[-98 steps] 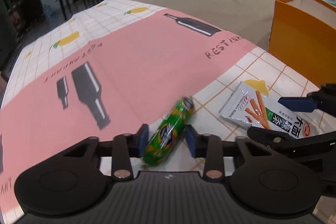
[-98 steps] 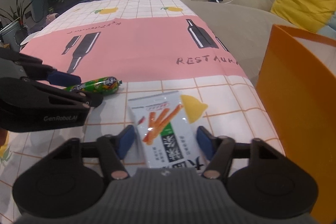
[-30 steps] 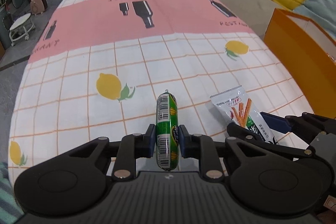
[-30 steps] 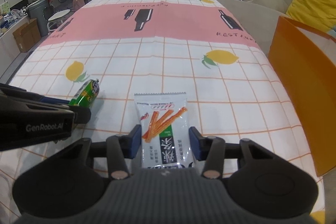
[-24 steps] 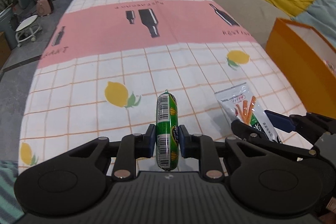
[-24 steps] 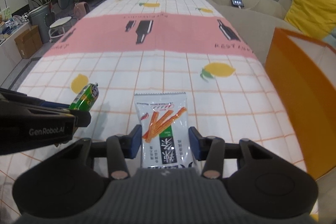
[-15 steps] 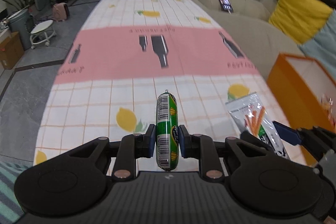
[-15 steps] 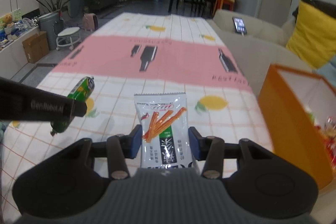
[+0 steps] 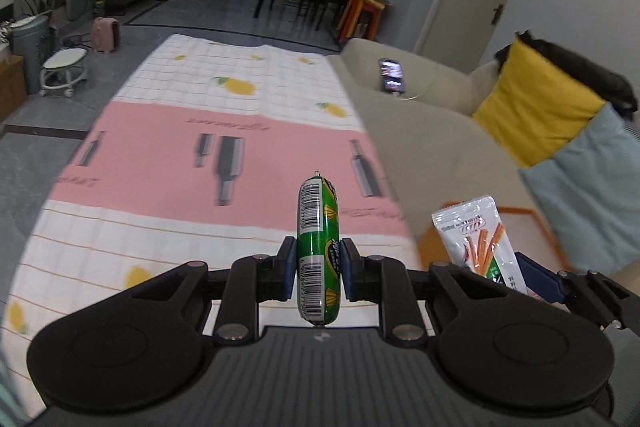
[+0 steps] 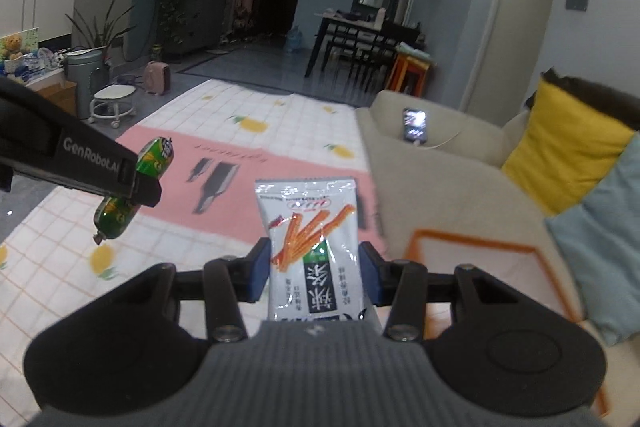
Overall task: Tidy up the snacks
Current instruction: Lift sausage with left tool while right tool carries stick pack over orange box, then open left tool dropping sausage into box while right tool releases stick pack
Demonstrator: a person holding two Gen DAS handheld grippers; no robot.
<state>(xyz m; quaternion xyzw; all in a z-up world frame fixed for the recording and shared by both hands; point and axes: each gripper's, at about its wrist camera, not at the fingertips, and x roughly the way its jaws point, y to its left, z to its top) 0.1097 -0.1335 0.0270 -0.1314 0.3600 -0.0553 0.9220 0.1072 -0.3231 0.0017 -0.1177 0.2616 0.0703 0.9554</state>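
Observation:
A green sausage stick (image 9: 319, 247) with barcodes stands upright between the pads of my left gripper (image 9: 318, 269), which is shut on it, high above the tablecloth. The same sausage (image 10: 154, 157) shows at the left of the right wrist view, clamped by the left gripper's finger (image 10: 80, 163). My right gripper (image 10: 314, 277) is shut on a white snack packet (image 10: 314, 243) printed with orange sticks; that packet (image 9: 478, 239) also appears at the right of the left wrist view. The orange box (image 10: 480, 247) lies open below and to the right.
A long table with a pink and white lemon-print cloth (image 9: 168, 163) stretches ahead. A beige sofa (image 9: 432, 131) with a phone (image 9: 392, 75), a yellow cushion (image 9: 536, 107) and a light blue cushion (image 9: 592, 183) runs along the right. A dining table and chairs (image 10: 360, 39) stand far back.
Both grippers have risen well above the table with their snacks still gripped and tilted up, so more of the room shows. The orange box now lies lower in both views.

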